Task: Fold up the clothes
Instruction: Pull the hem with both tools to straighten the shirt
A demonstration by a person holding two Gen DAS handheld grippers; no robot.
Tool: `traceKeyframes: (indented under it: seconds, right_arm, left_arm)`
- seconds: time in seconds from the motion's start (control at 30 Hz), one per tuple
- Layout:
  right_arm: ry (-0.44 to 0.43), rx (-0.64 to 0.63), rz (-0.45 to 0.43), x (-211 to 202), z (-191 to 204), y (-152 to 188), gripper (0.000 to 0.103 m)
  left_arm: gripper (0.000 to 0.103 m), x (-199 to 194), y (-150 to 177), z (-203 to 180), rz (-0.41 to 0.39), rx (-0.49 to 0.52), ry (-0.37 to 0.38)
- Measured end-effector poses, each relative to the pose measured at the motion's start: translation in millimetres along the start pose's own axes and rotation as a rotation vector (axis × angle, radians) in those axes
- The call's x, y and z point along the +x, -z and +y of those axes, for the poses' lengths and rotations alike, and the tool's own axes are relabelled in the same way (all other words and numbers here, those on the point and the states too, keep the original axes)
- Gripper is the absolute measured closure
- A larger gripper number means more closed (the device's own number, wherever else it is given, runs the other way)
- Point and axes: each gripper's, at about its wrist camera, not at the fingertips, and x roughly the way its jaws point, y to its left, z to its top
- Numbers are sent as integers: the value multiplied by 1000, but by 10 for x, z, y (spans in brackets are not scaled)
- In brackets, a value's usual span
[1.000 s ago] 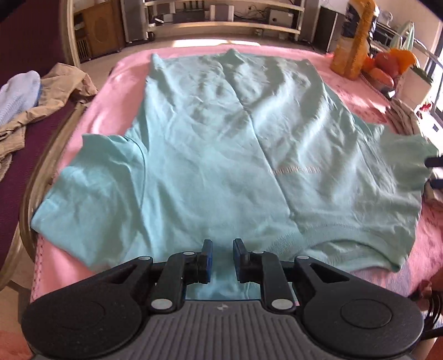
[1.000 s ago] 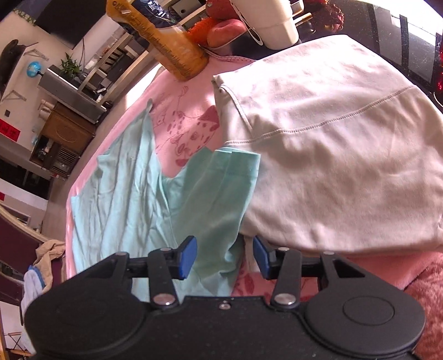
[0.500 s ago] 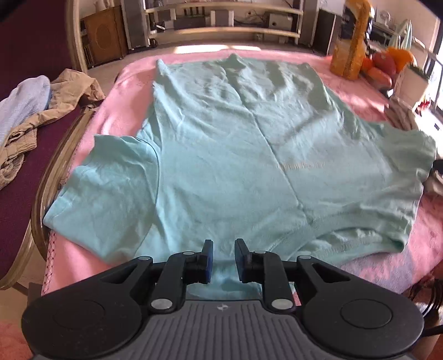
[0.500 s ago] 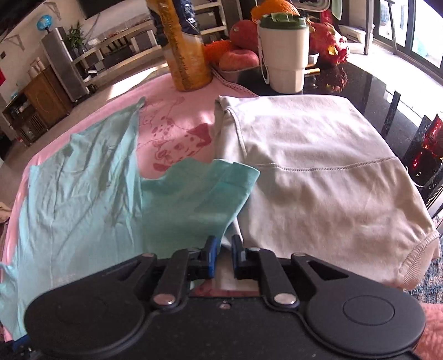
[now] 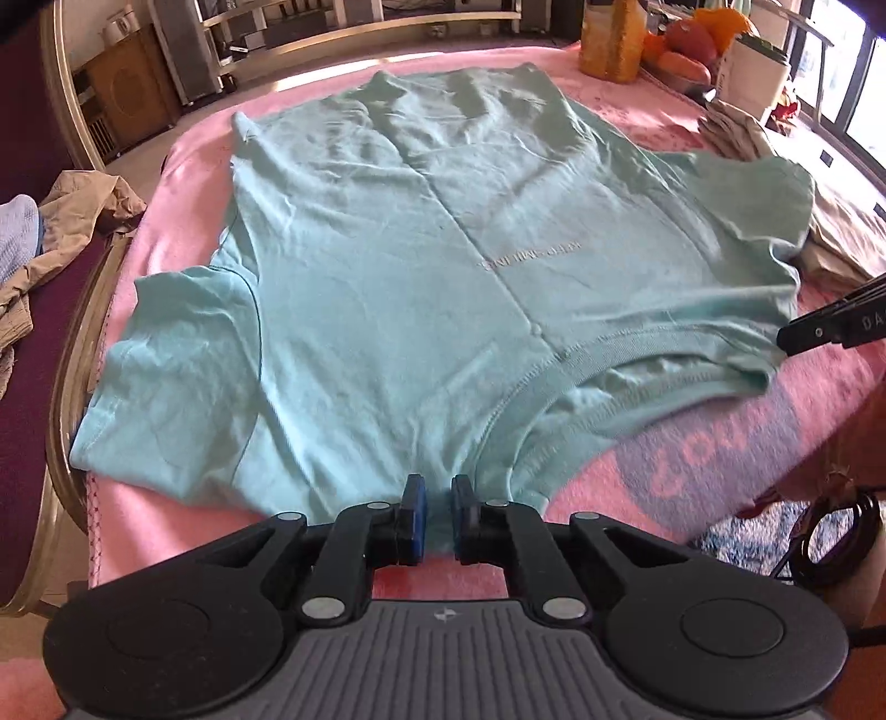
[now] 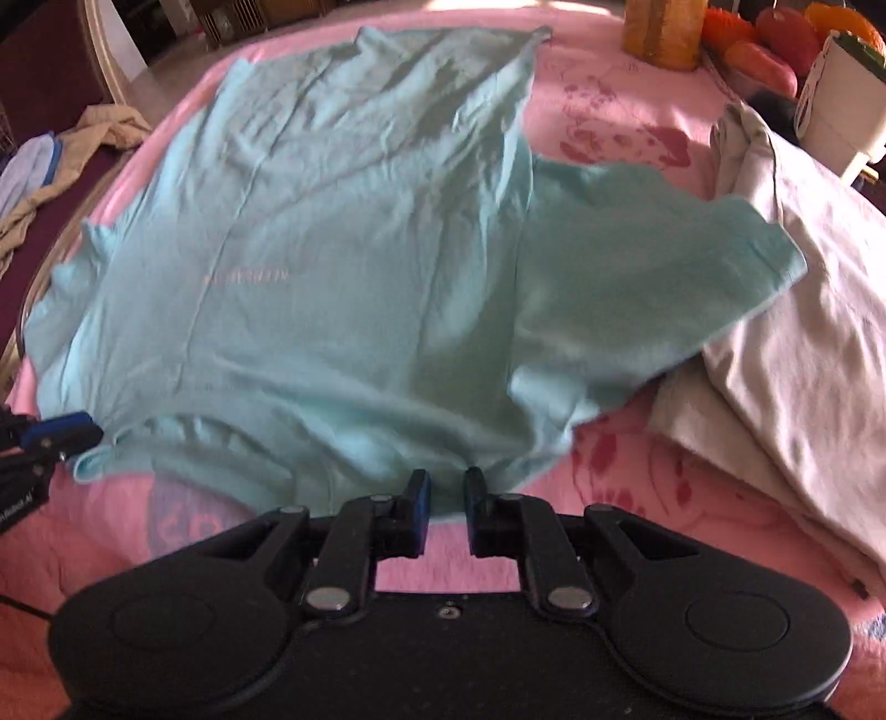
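Observation:
A light teal T-shirt point(image 5: 421, 266) lies spread flat on the pink blanket point(image 5: 183, 166), collar end toward me; it also shows in the right wrist view point(image 6: 332, 277). My left gripper point(image 5: 436, 501) is shut on the shirt's near edge beside the collar. My right gripper point(image 6: 447, 487) is shut on the shirt's near edge at the other shoulder. The right sleeve point(image 6: 653, 260) lies partly over a folded beige garment point(image 6: 786, 288). Each gripper shows at the edge of the other's view.
A folded beige garment point(image 5: 830, 232) lies on the right of the table. A yellow bottle point(image 6: 662, 27), fruit point(image 6: 775, 39) and a white cup point(image 6: 841, 94) stand at the far right. A chair point(image 5: 33, 288) with loose clothes point(image 5: 66, 221) stands at the left.
The right gripper closed and swung left to the shirt's near edge and took hold of it. The left gripper kept its hold and drew back a little with the shirt.

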Motion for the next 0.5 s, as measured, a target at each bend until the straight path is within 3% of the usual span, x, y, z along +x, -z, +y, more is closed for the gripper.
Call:
traceKeyframes:
  seconds: [0.07,0.13,0.17,0.5]
  right_arm:
    - [-27,17,-54,-167,-2,-91,91]
    - [-54,34,-108,-333,-4,-181,91]
    - [-67,43,-135,-416,-5,-227,91]
    - [-216,147,-394,-1143,-56,-777,86]
  left_arm:
    - [94,-109,45,60,-17,-11,19]
    - [83,-230,19,138,-62,-32,-2]
    - [83,-307,-40,186,-91,-46,-24]
    - [67,-651,-910,909,-297,-187,-183]
